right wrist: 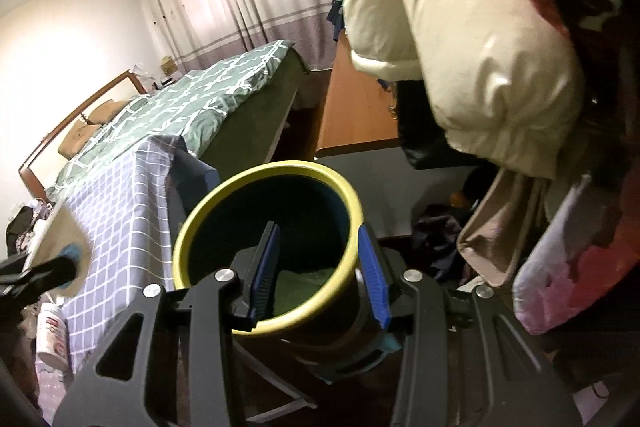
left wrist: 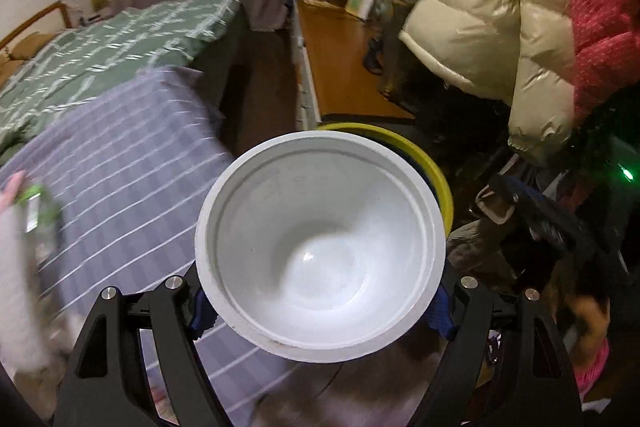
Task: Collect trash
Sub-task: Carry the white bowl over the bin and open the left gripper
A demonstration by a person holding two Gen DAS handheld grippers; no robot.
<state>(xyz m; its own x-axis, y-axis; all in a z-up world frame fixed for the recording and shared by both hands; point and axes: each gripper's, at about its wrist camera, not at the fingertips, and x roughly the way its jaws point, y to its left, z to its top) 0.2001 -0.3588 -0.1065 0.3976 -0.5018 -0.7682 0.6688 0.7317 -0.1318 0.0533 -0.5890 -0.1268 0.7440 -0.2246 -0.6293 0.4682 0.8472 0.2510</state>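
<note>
Beside the bed (right wrist: 192, 95) and its grey checked cloth (left wrist: 132, 155), collection looks midway: the yellow-rimmed bin (right wrist: 224, 195), dark inside with something green low down, hangs from the right gripper (right wrist: 318, 275), one pad inside its wall, one outside, pinching it. Nearer the lens, the left gripper (left wrist: 320, 311) clamps a white disposable bowl (left wrist: 320, 239), empty, above that bin's rim, not yet dropped in; a white bottle (right wrist: 51, 335) remains on the cloth.
</note>
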